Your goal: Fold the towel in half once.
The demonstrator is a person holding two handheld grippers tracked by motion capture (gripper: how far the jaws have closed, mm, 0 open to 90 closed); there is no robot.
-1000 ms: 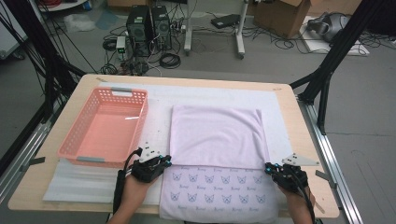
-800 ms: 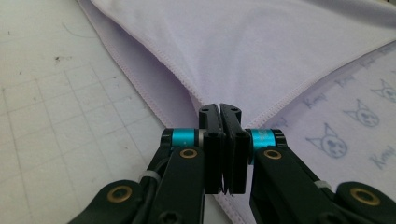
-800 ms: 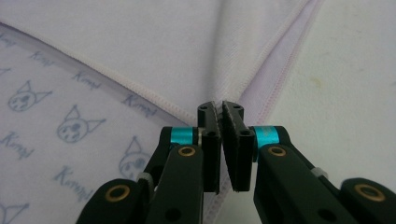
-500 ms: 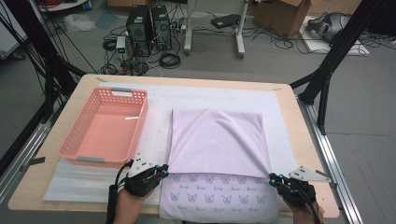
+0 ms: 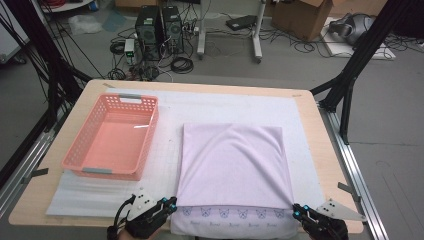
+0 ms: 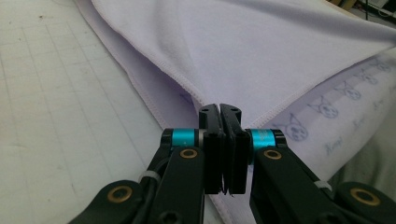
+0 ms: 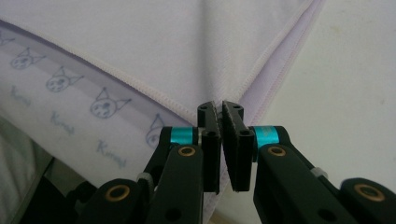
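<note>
Both grippers have pulled toward the near table edge since 1 s ago, dragging the towel's top layer w/ them. Left gripper [image 5: 170, 204] is clamped on the towel [image 5: 232, 165] at its near-left corner, right gripper [image 5: 298, 211] on the near-right. Towel lies mid-table, right of the pink basket [image 5: 112, 137]. Step: folding in half. Next: line up corners w/ the printed hem [image 5: 235, 214], then release.
</note>
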